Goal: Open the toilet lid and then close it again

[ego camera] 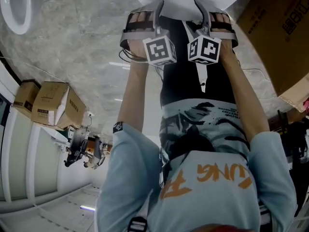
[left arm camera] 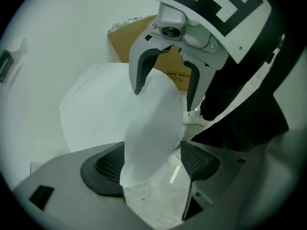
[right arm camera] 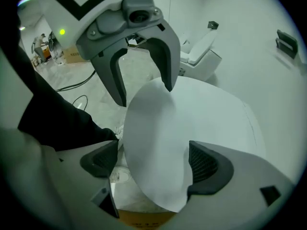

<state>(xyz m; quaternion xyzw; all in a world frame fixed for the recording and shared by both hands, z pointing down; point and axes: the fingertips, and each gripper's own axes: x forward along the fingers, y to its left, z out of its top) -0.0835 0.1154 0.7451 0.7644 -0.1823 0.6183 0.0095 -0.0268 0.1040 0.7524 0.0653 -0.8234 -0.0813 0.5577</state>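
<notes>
Toilet lid (left arm camera: 148,123): its front rim sits between the wide-spread jaws of both my left gripper (left arm camera: 153,169) and my right gripper (right arm camera: 153,164), which are side by side at the front edge, and neither pair of pads is clamped on it. I judge it a rigid, glossy moulded panel of modest weight, hinged at the back, so it should swing rather than flex but could slip from the pads or drop hard. Recommended hold: the front rim, one gripper either side of centre, pads closing on both faces.
</notes>
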